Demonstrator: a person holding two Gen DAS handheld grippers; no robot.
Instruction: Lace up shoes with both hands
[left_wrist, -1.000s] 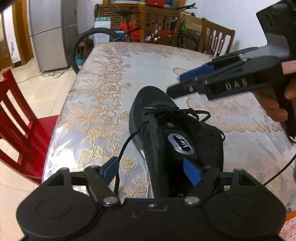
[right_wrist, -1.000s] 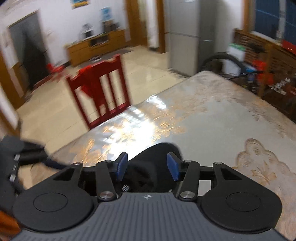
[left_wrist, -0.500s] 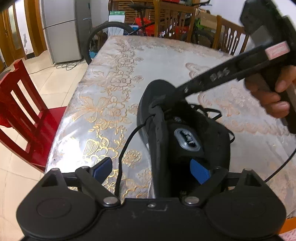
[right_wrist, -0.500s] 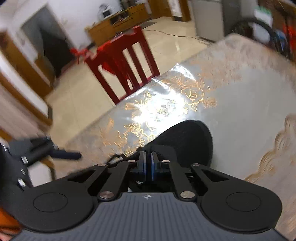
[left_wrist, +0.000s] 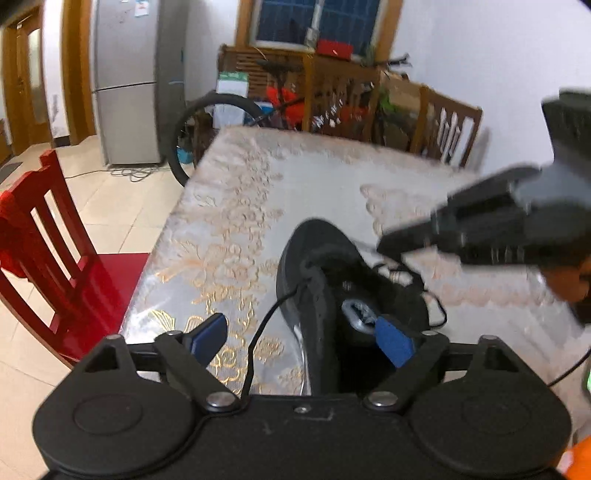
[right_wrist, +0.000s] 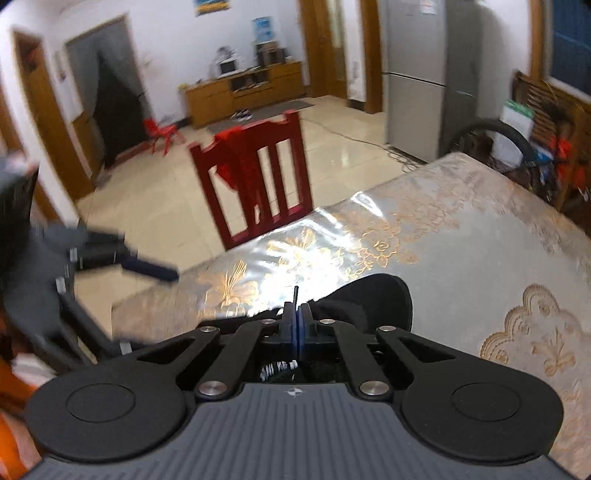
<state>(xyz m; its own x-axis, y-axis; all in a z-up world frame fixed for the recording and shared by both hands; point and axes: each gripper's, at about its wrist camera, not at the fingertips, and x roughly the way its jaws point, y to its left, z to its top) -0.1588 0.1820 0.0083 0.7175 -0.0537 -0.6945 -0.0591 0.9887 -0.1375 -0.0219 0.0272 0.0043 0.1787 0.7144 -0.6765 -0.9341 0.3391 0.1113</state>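
a black low-top sneaker is seen in the lower centre of the left wrist frame, resting on a table covered with a glossy cloth printed with gold flowers, its toe pointed toward the upper part of the frame. the left gripper is held at the bottom of that frame with its jaws spread wide, nothing being gripped; one blue pad is seen over the cloth to the left of the shoe, the other blue pad over the shoe's opening. a thin black shoelace is seen curving from the shoe's left eyelet row down toward the bottom centre of the frame. the right gripper is shown reaching in from the right edge, blurred, its tip just above the shoe's right side. in the right wrist frame the right gripper is seen at the lower centre with its jaws pressed together on a black lace end, whose stiff tip stands up above the blue pads. the sneaker's rounded toe is seen just beyond those jaws. a red wooden chair is placed past the table's edge in the upper centre, and a silver refrigerator is seen in the upper right.
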